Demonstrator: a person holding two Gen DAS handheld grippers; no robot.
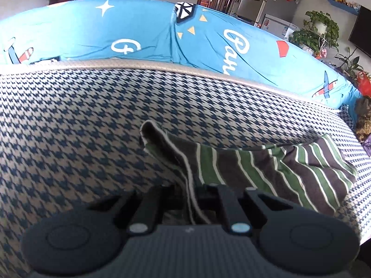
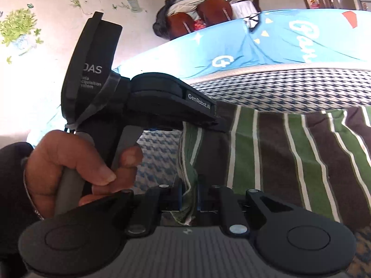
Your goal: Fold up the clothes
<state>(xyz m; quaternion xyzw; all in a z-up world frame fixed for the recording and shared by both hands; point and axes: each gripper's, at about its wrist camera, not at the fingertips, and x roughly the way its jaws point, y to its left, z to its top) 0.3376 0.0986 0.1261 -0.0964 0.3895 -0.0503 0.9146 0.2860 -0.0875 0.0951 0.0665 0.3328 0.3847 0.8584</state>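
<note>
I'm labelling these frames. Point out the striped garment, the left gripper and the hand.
Striped garment (image 1: 289, 169), left wrist view, green stripe.
Left gripper (image 2: 218, 118), right wrist view, fingertips.
Hand (image 2: 76, 162), right wrist view, knuckles.

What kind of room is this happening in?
Most likely a home living room. A sofa with a houndstooth cover and a blue cartoon throw holds the striped garment, with a fridge and potted plants behind.

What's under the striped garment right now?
The houndstooth cover lies under the striped garment, showing on all sides. Both the left tongs and right tongs pinch its edge. Anything beneath the middle folds is covered.
</note>
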